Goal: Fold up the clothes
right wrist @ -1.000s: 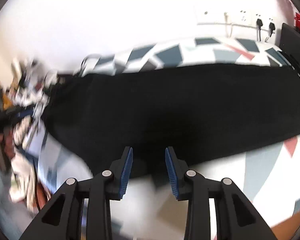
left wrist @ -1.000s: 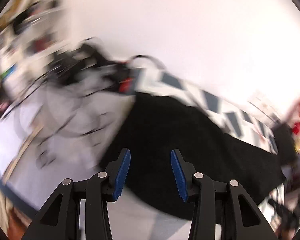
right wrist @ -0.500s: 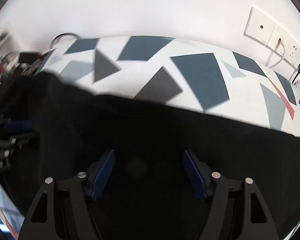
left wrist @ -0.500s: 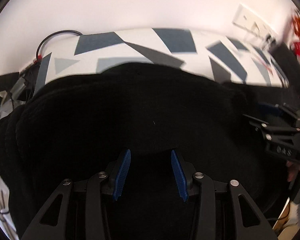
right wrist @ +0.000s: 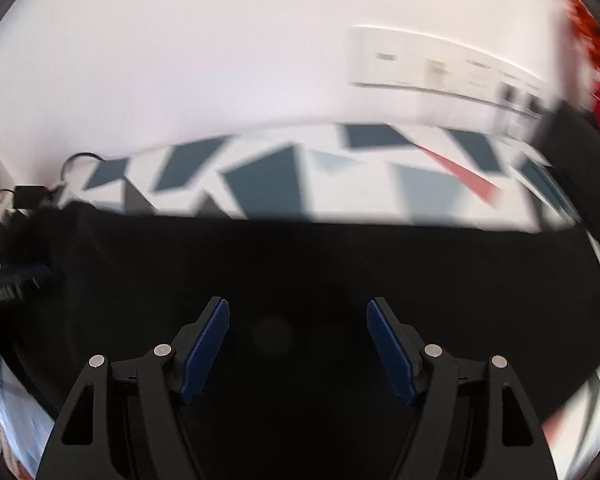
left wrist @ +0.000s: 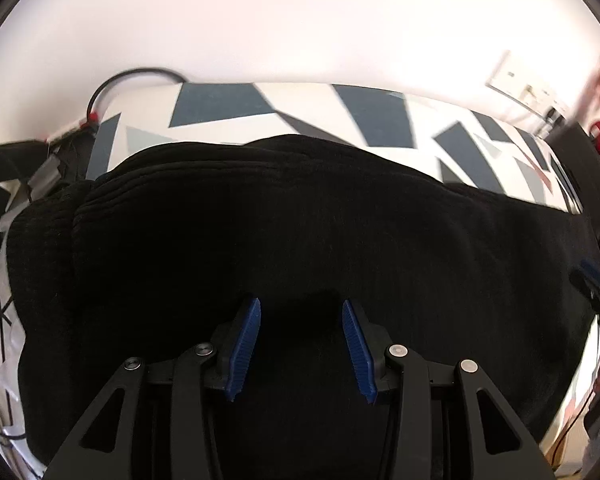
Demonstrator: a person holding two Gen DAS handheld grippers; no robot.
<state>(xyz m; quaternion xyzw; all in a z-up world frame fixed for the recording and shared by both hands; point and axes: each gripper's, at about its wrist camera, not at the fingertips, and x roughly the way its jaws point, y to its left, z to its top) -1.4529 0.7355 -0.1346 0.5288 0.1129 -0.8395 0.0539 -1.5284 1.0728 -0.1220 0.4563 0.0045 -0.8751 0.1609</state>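
Hard to read in both views: black garment so dark that folds and layers barely show, only a ribbed hem along its far left edge in the left wrist view. Near side of it cut off by the frame and by the gripper bodies. Right wrist view smeared by motion, edges soft throughout.

Spread across a surface under a patterned cloth, white with dark blue and grey shapes, bare only along the far edge. Garment covering nearly everything nearer than that strip.

At the far left corner, a looped black cable and a tangle of black boxes and wires, partly cut off by the lens rim. Behind, a plain white wall. At the far right, wall sockets, blurred, and something red and orange at the rim, too blurred to name.

Left gripper low over the garment, jaws parted moderately, blue pads bare, nothing between them; whether touching the fabric, cannot tell. Right gripper likewise over the garment, jaws spread wide, nothing gripped. Dark shape of the other gripper at each view's side edge, mostly hidden.
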